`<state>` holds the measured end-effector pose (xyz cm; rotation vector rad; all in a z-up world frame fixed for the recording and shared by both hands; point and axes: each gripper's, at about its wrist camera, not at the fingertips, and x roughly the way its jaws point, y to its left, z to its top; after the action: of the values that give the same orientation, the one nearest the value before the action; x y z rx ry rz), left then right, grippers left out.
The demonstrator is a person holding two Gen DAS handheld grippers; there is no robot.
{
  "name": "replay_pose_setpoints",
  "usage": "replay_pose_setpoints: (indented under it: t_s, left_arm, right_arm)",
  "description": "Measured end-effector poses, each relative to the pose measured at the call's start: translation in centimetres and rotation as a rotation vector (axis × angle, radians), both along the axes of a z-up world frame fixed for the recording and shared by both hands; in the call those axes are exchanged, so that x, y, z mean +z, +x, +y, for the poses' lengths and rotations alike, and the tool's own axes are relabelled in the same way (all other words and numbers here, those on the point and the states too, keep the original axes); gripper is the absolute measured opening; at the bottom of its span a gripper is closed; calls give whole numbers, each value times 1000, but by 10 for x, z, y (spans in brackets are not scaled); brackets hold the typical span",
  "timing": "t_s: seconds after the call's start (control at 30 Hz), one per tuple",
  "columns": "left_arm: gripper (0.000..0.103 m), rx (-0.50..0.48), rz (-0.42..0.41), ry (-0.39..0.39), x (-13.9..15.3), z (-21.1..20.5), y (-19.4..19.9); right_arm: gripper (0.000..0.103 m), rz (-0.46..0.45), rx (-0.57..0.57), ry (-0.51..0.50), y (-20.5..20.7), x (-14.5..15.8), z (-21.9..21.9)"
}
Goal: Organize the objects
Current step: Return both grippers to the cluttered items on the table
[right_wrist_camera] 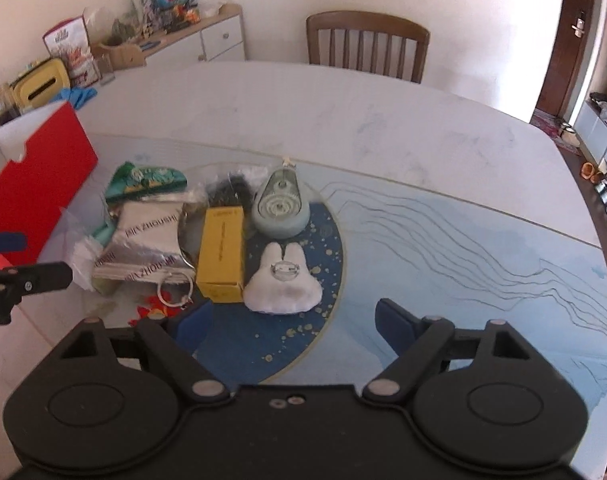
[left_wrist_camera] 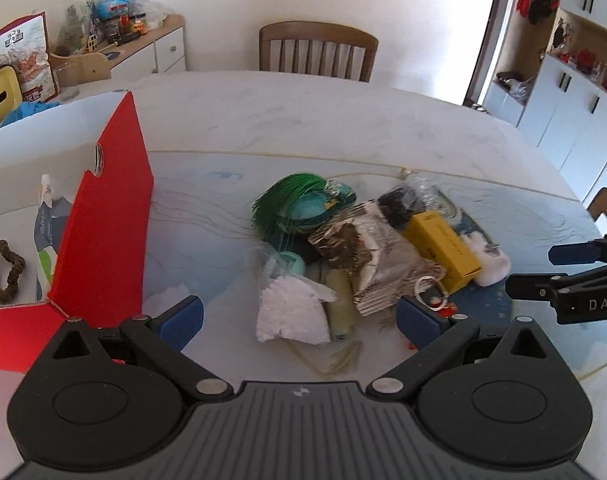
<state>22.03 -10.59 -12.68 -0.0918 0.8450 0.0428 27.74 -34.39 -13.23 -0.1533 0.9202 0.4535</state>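
Note:
A pile of small objects lies on the table mat: a yellow box (left_wrist_camera: pixel 443 246) (right_wrist_camera: pixel 220 254), a silver foil packet (left_wrist_camera: pixel 373 260) (right_wrist_camera: pixel 149 240), a white plush rabbit (right_wrist_camera: pixel 283 280), a pale green tape dispenser (right_wrist_camera: pixel 279 204), a green tassel (left_wrist_camera: pixel 287 200), a white tissue wad (left_wrist_camera: pixel 293 310) and a key ring (right_wrist_camera: pixel 175 290). A red and white box (left_wrist_camera: pixel 103 232) (right_wrist_camera: pixel 35 184) stands open at the left, holding a brown scrunchie (left_wrist_camera: pixel 3 272). My left gripper (left_wrist_camera: pixel 299 314) is open just before the tissue wad. My right gripper (right_wrist_camera: pixel 293 322) is open, just before the rabbit.
A wooden chair (left_wrist_camera: pixel 317 50) (right_wrist_camera: pixel 367 42) stands behind the table. A cluttered sideboard (left_wrist_camera: pixel 143 46) runs along the back left wall. A yellow tissue holder (right_wrist_camera: pixel 41 84) sits on the table's far left. Cabinets (left_wrist_camera: pixel 575 92) are at the right.

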Motion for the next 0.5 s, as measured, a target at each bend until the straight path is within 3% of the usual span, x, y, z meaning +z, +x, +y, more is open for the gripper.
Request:
replay_pose_setpoints:
  t_s: [0.27,0.5]
  left_arm:
    - [103,-1,26,66,-18,-2,11]
    - [102,-20,22,45,-25,0,16]
  right_arm:
    - [77,26,29,-21,13,-15,7]
    - [68,41,59,-43,22,-25,14]
